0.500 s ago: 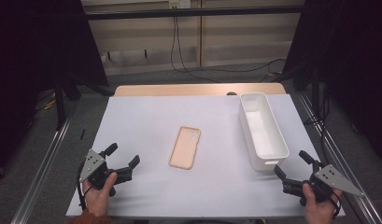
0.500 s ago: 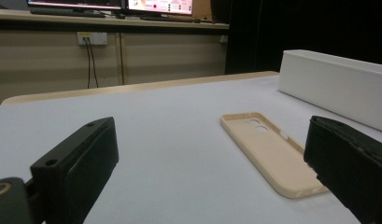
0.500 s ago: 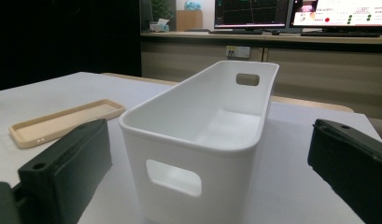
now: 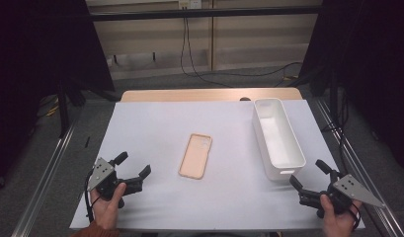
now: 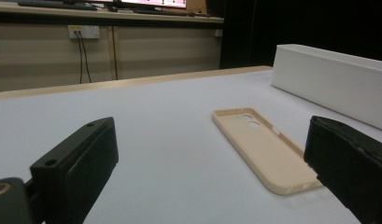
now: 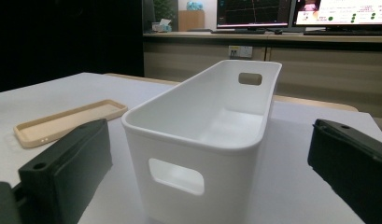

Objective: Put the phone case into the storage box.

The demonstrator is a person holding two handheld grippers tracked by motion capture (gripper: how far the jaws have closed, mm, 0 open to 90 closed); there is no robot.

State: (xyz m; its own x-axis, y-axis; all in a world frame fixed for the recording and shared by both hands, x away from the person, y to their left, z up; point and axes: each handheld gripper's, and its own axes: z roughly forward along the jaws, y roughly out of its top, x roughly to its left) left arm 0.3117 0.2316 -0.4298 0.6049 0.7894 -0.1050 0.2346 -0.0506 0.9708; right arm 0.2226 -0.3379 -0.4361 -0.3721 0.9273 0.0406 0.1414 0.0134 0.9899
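While the beige phone case [image 4: 195, 155] lies hollow side up mid-table, well left of the empty white bin [image 4: 277, 137], the left gripper [image 4: 133, 165] and right gripper [image 4: 309, 175] rest wide-jawed at the near corners, apparently poised to reach.
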